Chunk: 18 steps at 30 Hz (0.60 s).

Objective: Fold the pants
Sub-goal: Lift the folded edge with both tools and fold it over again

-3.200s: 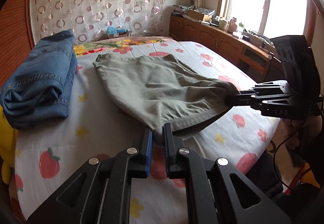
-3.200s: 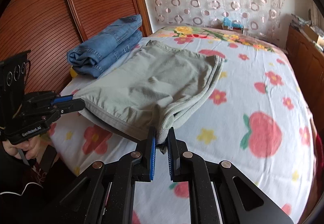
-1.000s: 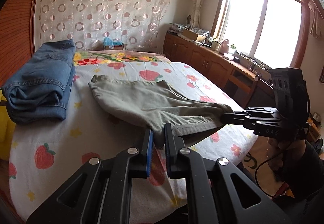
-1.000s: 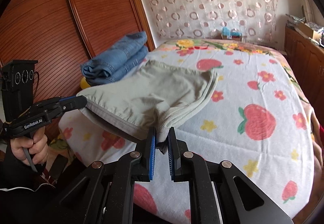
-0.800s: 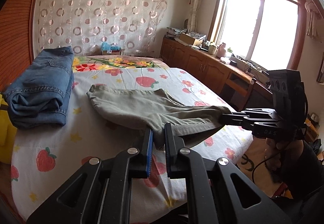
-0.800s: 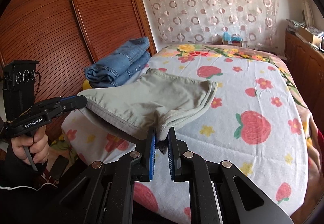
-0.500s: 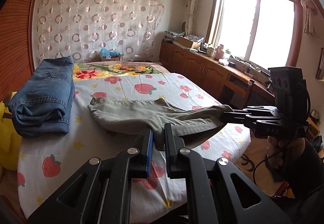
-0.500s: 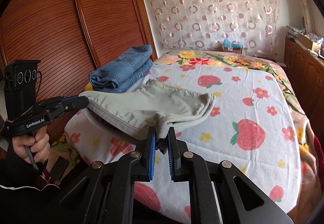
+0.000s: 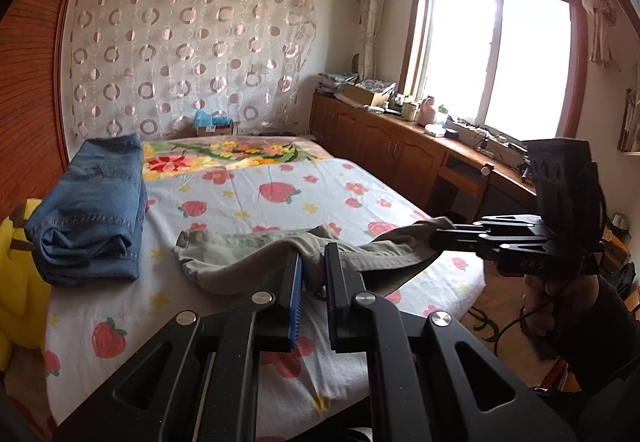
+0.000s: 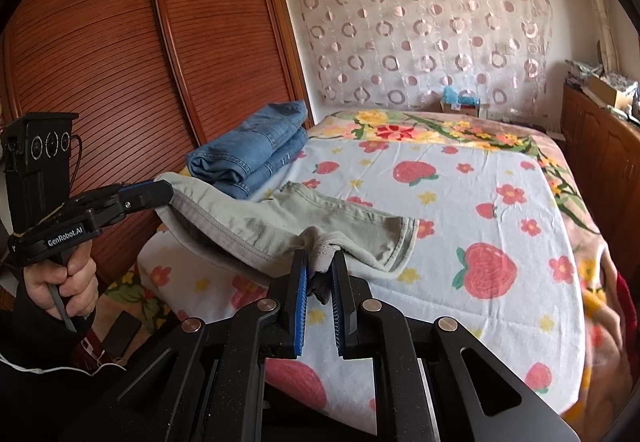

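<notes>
A bright wood-framed window [image 9: 496, 58] lights wooden cabinets [image 9: 384, 146], a circle-patterned sheer curtain [image 9: 188, 54], a slatted reddish wardrobe [image 10: 120, 54] and a strawberry-print bedsheet [image 10: 472, 202].

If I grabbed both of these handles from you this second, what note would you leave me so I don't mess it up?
Left gripper: shut on a near corner of the grey-green pants.
Right gripper: shut on the other near corner.
The pants' near edge is stretched between the two and raised off the bed; the far end lies on the sheet.
Folded jeans sit beside them, apart.
Done: both corners gripped and raised.
Left: probably carry the held edge over the far end, lay it flat, let go.
</notes>
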### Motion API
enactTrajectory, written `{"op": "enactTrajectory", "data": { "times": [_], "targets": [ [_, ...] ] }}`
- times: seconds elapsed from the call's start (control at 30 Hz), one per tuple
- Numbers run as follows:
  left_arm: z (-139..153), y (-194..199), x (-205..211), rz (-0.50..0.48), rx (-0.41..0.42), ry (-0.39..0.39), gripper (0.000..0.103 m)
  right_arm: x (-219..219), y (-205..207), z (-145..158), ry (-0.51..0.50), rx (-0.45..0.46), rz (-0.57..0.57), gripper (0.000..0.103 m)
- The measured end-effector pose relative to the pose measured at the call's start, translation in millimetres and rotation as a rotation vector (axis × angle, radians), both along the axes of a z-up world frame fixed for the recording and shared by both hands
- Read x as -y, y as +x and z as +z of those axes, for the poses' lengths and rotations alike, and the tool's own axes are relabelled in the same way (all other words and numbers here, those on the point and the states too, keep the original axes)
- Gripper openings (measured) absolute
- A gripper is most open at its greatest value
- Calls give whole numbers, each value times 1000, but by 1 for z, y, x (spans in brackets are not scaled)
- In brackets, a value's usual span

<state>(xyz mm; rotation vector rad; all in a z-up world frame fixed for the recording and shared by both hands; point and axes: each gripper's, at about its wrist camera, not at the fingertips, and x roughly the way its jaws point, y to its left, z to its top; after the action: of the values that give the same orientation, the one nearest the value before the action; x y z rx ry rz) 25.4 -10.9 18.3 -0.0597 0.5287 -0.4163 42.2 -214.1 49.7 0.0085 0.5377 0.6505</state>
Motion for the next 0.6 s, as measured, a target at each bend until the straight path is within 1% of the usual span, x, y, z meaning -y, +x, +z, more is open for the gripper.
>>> {"op": "enactTrajectory", "data": {
  "times": [0.1, 0.2, 0.43, 0.6],
  "targets": [
    [-16, 12, -5, 21, -43, -10, 11, -6, 15, -10, -15, -17, -5, 11],
    [-24, 26, -5, 36, -59, 13, 11, -16, 33, -13, -37, -19, -9, 11],
    [-16, 58, -8, 62, -37, 40, 11, -41, 72, -1, -65, 20, -33, 11],
    [-17, 71, -9, 76, -31, 43, 11, -57, 93, -6, -91, 24, -51, 11]
  ]
}}
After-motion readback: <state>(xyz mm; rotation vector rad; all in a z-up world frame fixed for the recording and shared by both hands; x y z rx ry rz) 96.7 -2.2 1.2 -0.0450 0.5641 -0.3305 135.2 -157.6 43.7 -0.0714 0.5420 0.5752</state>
